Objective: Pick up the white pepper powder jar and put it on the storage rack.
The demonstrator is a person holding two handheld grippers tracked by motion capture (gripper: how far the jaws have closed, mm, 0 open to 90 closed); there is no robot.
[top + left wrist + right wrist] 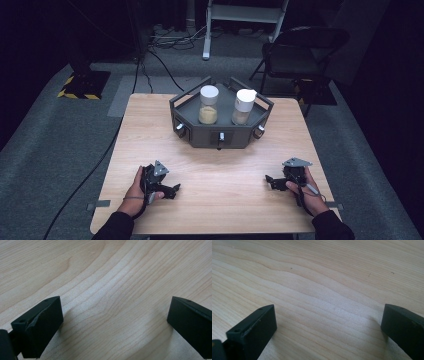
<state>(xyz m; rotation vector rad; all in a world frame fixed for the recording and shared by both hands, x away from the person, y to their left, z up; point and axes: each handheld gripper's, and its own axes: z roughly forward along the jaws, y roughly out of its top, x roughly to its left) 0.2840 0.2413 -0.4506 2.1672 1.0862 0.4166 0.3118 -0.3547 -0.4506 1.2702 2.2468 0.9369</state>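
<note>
Resting on table (220, 170), both tongs (173, 190) (270, 181) agape, jars (208, 105) well beyond.

One wooden surface (215, 200). One dark grey angular tray (220, 134) on it. Two clear jars with white lids in the tray: left jar (208, 105), right jar (243, 106). Two handheld grippers: left gripper (170, 191), right gripper (274, 181), two black jaws each. One folding chair (300, 52) beyond.
</note>
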